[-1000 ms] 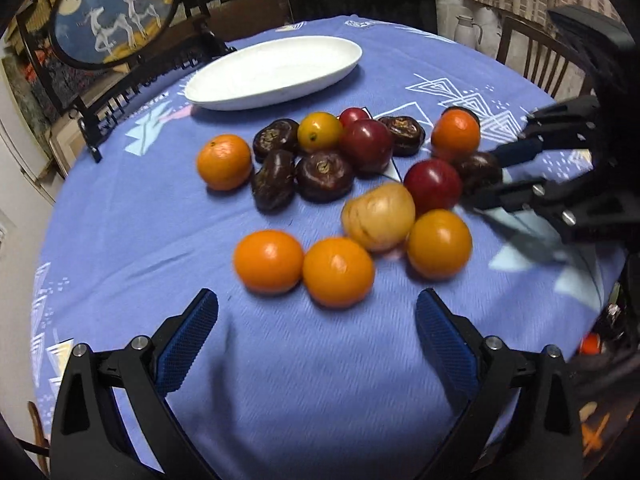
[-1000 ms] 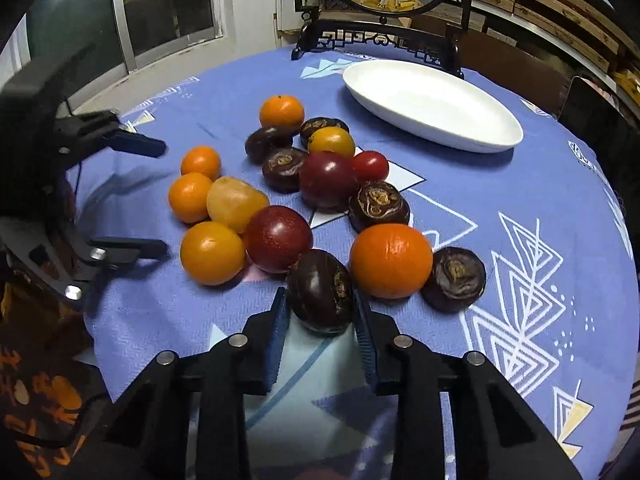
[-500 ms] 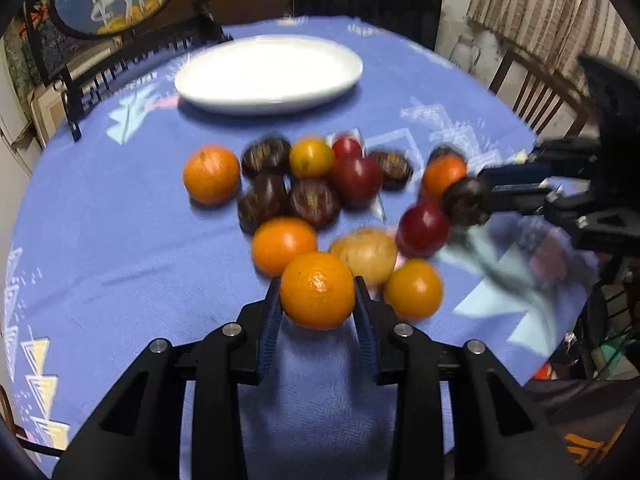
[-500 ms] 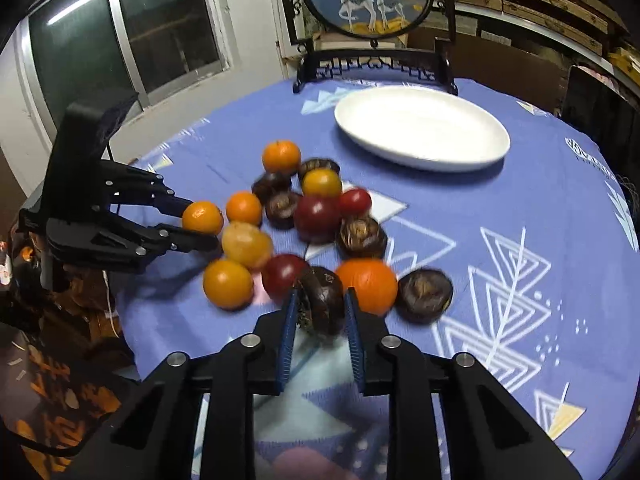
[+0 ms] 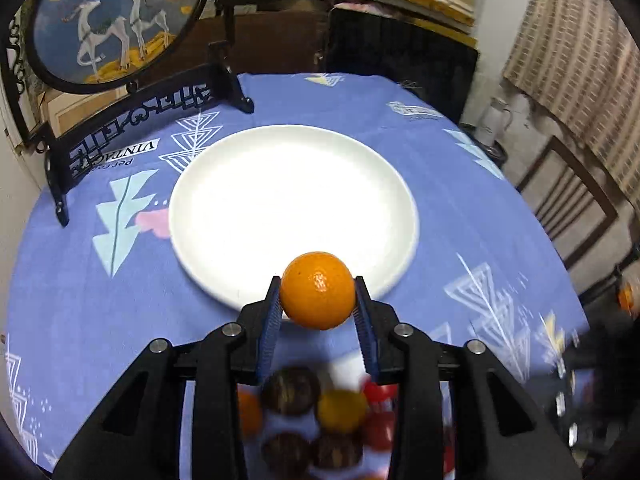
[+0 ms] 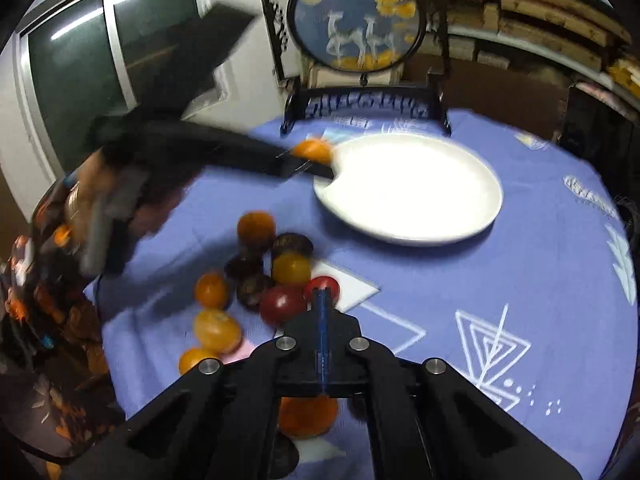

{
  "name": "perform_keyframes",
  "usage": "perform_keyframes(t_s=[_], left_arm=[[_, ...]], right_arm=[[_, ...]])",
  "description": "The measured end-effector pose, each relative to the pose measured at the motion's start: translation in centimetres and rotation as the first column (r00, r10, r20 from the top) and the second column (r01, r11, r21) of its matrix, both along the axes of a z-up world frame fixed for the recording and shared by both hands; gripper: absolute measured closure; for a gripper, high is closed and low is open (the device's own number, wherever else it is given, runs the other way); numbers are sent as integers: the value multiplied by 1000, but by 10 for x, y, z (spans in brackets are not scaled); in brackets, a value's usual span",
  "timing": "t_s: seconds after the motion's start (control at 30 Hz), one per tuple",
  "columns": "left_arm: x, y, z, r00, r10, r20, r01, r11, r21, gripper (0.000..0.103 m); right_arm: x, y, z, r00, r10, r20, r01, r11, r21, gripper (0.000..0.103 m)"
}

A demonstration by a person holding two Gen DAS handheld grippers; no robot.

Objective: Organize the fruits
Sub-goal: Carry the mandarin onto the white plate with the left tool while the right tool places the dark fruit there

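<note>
Round bench under blue patterned tablecloth point(image 5: 100, 300), round deer-painted screen on black stand point(image 5: 112, 20) behind empty white plate point(image 5: 208, 216), wooden shelving beyond; left gripper point(image 5: 317, 300) clamps round orange fruit point(image 5: 317, 290) at plate's near rim, right gripper point(image 6: 322, 300) jaws closed empty above blurred mixed fruit pile point(image 6: 260, 280).

Glossy white ceramic-looking plate point(image 5: 294, 200); matt printed cloth tablecloth point(image 5: 460, 216); orange point(image 5: 317, 290) shiny, finely dimpled; left gripper point(image 5: 317, 300) matt black plastic, metal screws, ribbed blue pads point(image 5: 269, 328).
</note>
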State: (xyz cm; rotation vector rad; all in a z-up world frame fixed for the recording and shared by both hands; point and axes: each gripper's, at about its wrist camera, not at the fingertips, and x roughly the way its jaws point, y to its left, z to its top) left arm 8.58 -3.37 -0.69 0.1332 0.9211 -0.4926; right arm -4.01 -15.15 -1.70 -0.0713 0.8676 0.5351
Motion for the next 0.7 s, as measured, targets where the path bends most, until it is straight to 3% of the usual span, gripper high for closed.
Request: perform_keyframes(t_s=[0.03,0.07,0.1,0.13,0.23,0.3,0.33,0.5,0.53,0.7], left_arm=[[9,-3,-3,1000,1,-19,-1,1000,-8,69],[14,-5,-6,1000,-1,-27,1,1000,-17,69],[16,-5,-7,1000,-2,-28,1,1000,-25,69],[17,-4,-7,1000,-10,-26,9,999,-33,69],[16,-2,-7,1000,-19,-21,18,999,-50,69],[15,-1,-7,1000,-24,-19,22,998,-53,69],[16,-2,-8,1000,-21,-19,20,999,-50,69],[16,2,-13,999,-13,-36,12,999,-36,69],[17,4,-14,999,-17,-39,15,999,-34,69],[29,9,-18,998,3,-67,-6,999,-49,69]], right_arm=[[-10,0,-5,998,34,-48,-34,999,-6,84],[-20,1,-9,994,66,-89,-65,998,4,46],[-33,0,-13,991,81,-109,-79,997,20,28],[-50,0,-16,990,100,-101,-97,995,27,18],[-76,5,-33,988,114,-101,-118,992,-36,19],[-79,10,-45,989,102,-104,-109,992,-69,36],[-75,12,-51,987,108,-122,-117,991,-63,61],[-67,14,-54,988,115,-103,-121,991,-57,68],[-66,13,-49,986,133,-102,-139,989,-53,80],[-43,3,-18,994,112,-13,-113,993,-36,80]])
